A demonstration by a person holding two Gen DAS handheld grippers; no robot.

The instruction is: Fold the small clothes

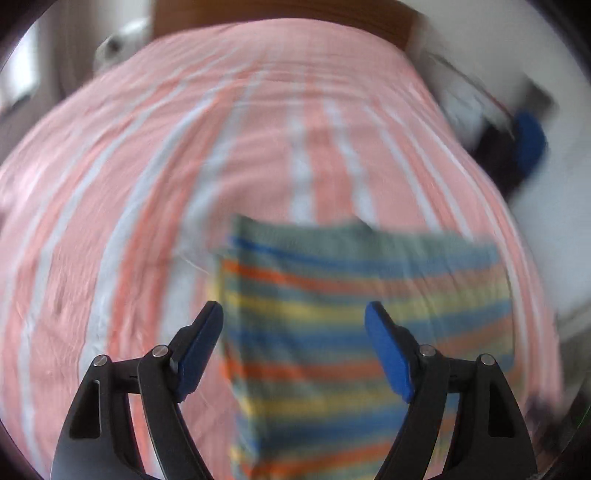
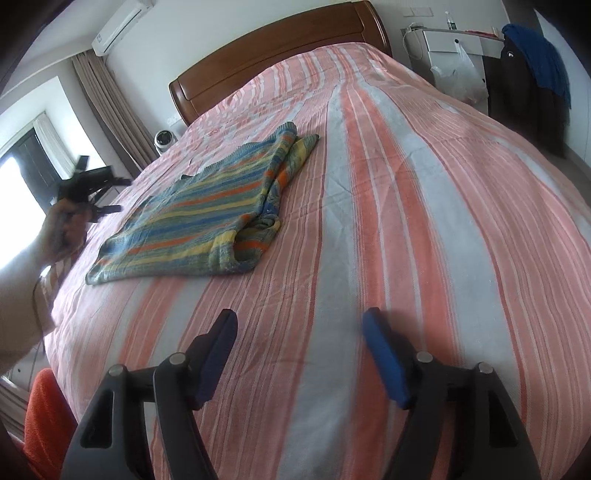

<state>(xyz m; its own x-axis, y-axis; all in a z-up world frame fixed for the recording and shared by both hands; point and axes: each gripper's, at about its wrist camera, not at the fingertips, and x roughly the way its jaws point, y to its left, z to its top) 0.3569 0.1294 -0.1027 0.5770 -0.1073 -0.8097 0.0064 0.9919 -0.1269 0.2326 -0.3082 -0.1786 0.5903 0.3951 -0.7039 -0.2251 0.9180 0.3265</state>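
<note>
Plainly, the small knitted garment with blue, orange, yellow and grey-green stripes (image 2: pixel 207 218) lay flat and partly folded on the pink-and-white striped bedspread (image 2: pixel 424 221), its bunched sleeve edge running toward 1 o'clock in the right wrist view. The right gripper (image 2: pixel 300 321), black with blue pads, hung released over bare bedspread at 6 o'clock, nothing between its 2 fingers, well apart from the garment. At 9 o'clock in that view a hand (image 2: pixel 61 230) held the left gripper (image 2: pixel 110 195) just beside the garment's far edge, blurred. In the left wrist view the left gripper (image 1: pixel 293 314) stood released above the garment (image 1: pixel 351 314), its fingers apart with striped cloth seen between them but not pinched; the blur hid whether the pads touched it.

Around the bed: a brown wooden headboard (image 2: pixel 280 48) at 12 o'clock, a white wall air conditioner (image 2: pixel 122 26) and brownish curtains (image 2: pixel 107 107) at 10 o'clock, a white cabinet (image 2: pixel 450 44) with a plastic bag (image 2: pixel 458 74) at 1 o'clock, and a dark jacket with a blue cloth (image 2: pixel 543 62) draped at 2 o'clock. An orange fabric item (image 2: pixel 46 417) sat at 8 o'clock. Nothing lay between the right gripper and the garment.
</note>
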